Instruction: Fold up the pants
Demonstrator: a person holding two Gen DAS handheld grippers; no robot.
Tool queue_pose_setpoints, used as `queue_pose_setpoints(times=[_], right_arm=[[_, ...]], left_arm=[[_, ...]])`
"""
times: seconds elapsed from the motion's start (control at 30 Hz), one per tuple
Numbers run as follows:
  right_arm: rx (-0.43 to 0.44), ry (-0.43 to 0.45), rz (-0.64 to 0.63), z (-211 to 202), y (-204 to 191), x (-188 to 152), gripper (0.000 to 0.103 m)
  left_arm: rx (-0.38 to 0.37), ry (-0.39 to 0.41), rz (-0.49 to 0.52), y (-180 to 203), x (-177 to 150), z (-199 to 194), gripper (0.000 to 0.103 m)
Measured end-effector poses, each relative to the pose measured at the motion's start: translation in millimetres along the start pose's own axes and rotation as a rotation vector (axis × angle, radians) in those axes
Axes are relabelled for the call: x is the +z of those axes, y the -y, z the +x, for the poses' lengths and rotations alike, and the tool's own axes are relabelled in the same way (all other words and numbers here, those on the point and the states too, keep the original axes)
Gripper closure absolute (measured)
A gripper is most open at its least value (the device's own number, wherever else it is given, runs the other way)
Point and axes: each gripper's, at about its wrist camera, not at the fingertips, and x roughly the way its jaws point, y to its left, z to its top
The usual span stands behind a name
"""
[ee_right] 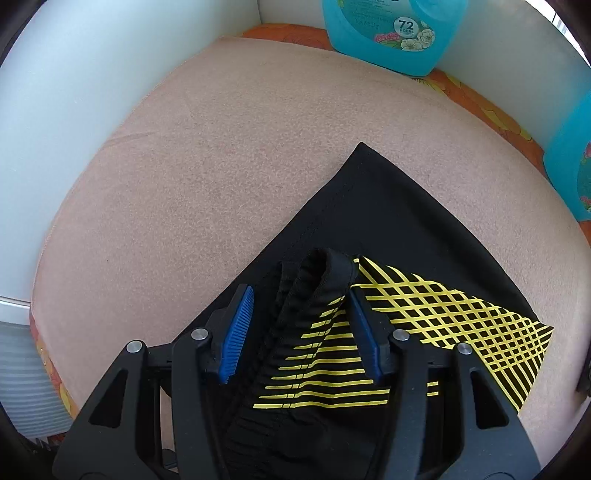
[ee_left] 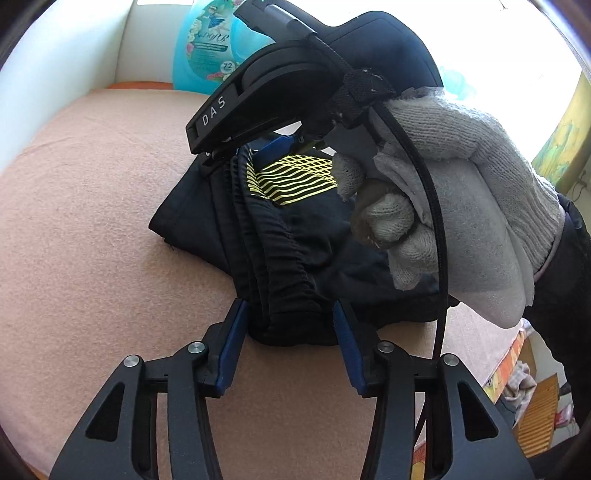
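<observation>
Pants nearly folded, both grippers spread around the waistband

Pants point(ee_left: 295, 236), black with a yellow line-and-grid print, lie bunched into a compact, layered stack at the centre of a peach-pink padded surface point(ee_left: 92, 221). In the left wrist view the gathered elastic waistband runs from the middle of the frame down to the lower centre, where it sits between the blue-padded fingers point(ee_left: 232, 347) of the left gripper point(ee_left: 291, 343). Those fingers stand wide apart and do not appear to pinch the cloth. In the upper centre of that view a white-gloved hand point(ee_left: 461, 177) holds the right gripper point(ee_left: 273, 144), tipped down onto the far end of the pants.

The right wrist view shows the right gripper from behind: its fingers are also spread, with a raised loop of waistband standing between them, apparently unclamped.

Judging by the stacked layers, most of the folding seems done; what appears left is flattening the waistband and squaring the bundle.

Readable writing: "DAS" in white letters on the right gripper's black body, and "72 HOURS" on a turquoise bottle point(ee_right: 391, 33) at the top of the frame.
</observation>
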Motion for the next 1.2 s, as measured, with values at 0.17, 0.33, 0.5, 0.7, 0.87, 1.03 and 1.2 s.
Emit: queue_pose_setpoints(times=[0.17,0.33,0.5,0.7,0.87,1.03,1.2], right_arm=[[0.025,0.013,0.038,-8.7,14.8,-5.7,0.066],[0.055,0.047,0.074,-22.1,26.1,-13.0,0.081],[0.111,0.134,0.152,-53.1,49.1,-22.8,0.088],[0.145,0.239,0.222,-96.1,77.3,-40.3,0.089],[0.135,0.309,0.249,-123.2,84.3,-44.3,0.089],[0.132,0.328,0.263,-123.0,82.2,-16.8,0.089],[0.138,0.294,0.25,-93.0,75.7,10.8,0.089]], left_arm=[[0.011,0.01,0.007,-1.5,0.5,-0.6,0.075],[0.015,0.035,0.019,7.1,2.6,-5.8,0.081],[0.026,0.063,0.065,13.1,8.1,-12.7,0.082],[0.04,0.084,0.142,25.6,15.1,-16.4,0.083],[0.059,0.101,0.201,34.2,32.5,-15.8,0.083],[0.091,0.113,0.258,31.2,55.5,-22.9,0.083],[0.107,0.083,0.214,7.4,69.2,-16.0,0.083]])
